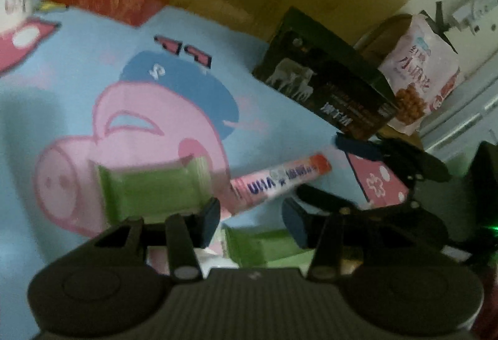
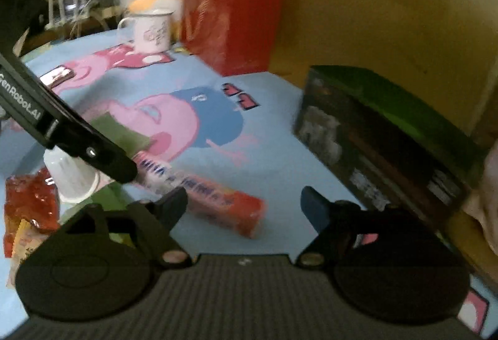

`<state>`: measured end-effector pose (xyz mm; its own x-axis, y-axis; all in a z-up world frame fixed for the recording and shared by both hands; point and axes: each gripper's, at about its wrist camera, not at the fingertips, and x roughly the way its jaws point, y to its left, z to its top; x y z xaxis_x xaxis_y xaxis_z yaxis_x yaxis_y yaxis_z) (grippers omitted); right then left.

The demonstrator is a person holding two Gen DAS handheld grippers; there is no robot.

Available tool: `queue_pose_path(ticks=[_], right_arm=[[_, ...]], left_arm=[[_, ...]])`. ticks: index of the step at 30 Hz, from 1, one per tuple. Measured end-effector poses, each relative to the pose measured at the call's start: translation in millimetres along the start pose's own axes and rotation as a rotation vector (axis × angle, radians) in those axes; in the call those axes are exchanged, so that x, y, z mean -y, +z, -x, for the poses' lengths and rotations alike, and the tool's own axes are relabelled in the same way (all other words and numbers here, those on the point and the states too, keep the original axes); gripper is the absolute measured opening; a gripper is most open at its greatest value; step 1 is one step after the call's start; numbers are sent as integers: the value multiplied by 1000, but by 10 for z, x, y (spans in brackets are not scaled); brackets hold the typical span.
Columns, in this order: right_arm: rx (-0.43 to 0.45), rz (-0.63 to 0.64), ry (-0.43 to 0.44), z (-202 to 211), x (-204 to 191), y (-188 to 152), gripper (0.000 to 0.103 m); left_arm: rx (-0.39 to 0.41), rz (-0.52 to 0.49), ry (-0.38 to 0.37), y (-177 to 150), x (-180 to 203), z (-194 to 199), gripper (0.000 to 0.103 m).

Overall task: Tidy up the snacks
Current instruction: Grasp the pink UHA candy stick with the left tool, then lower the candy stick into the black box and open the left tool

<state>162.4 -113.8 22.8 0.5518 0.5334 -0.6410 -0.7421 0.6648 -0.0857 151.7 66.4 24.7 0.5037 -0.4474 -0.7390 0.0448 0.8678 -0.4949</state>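
The left hand-held gripper [image 1: 252, 220] hangs over the counter [image 1: 62, 91] with its jaws apart and nothing pressed between them; a green snack packet [image 1: 149, 187] lies just ahead of its left finger, a second green packet [image 1: 264, 246] sits under the gap, and a pink-and-orange snack stick [image 1: 280, 181] lies just beyond the fingertips. The right hand-held gripper [image 2: 246, 206] is spread wide and empty, the same snack stick [image 2: 218, 203] lying on the counter between and slightly ahead of its fingers. To its right stands a dark box [image 2: 382, 147]; farther ahead are a red gift bag [image 2: 233, 16] and a white mug [image 2: 152, 32]. Beyond the box in the left view, a pale snack bag [image 1: 420, 72] stands upright.
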Motion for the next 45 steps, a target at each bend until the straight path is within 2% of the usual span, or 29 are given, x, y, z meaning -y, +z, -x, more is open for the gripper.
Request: queue_pose_path(ticks=[1,2,3,4,5,7,11,14,17,18,19,21,22,23,27,28,30,31,32,33,35,38,41,45], right_arm=[[-36,-10,29,-70,17,7,62],[-49,-3,7,-86,5,1,58],[-49,12,-11,-69,-2,-19,48],[-47,13,-24,-30,12,-44,37],[-50,-7,-36,19,69,-83,29],[-57,-68,-68,105,203,-169,4],[-44,-141,-85,349,371,-396,4],[-45,-123,-105,469,372,-490,7],[-45,-101,-159,532,440,-555,12],[-41,-95,-177,557,481,-577,19],[-34,-95,-187,578,520,-592,31],[-13,-106,-191,588,609,-605,50],[-6,-108,-188,577,626,-604,51],[-2,-105,-181,552,649,-592,51],[-2,-93,-160,371,677,-513,53],[7,-100,-154,325,687,-494,54],[11,-124,-135,267,726,-456,53],[8,-146,-114,246,737,-438,47],[7,-163,-104,261,720,-422,44],[6,-167,-102,269,682,-410,41],[5,-134,-140,295,570,-402,40],[13,-135,-139,362,463,-412,33],[65,-144,-174,472,396,-349,33],[155,-135,-235,622,435,-166,33]], left_arm=[[-5,11,-8,27,-23,-15,45],[-4,8,-11,41,5,-38,45],[-3,-6,-2,63,49,-63,47],[4,-28,29,80,122,-91,50],[11,-50,51,105,177,-128,51],[4,-77,50,189,265,-248,51],[-41,-141,-19,332,510,-522,51],[-48,-229,3,414,772,-695,52],[-18,-255,16,474,844,-592,56],[7,-257,15,482,823,-485,58],[34,-254,20,493,793,-396,63],[85,-232,40,490,691,-221,75],[103,-216,48,484,625,-163,84],[107,-200,55,478,567,-144,86],[33,-130,31,486,413,-339,86],[20,-117,18,493,415,-418,84],[-14,-106,2,501,440,-581,73],[-4,-119,8,496,488,-624,66],[-20,-136,3,503,543,-667,44],[-32,-136,9,504,580,-689,46],[-19,-154,20,508,634,-659,36],[7,-168,62,519,670,-577,36],[37,-167,45,570,691,-455,36],[125,-203,16,780,871,-213,36]])
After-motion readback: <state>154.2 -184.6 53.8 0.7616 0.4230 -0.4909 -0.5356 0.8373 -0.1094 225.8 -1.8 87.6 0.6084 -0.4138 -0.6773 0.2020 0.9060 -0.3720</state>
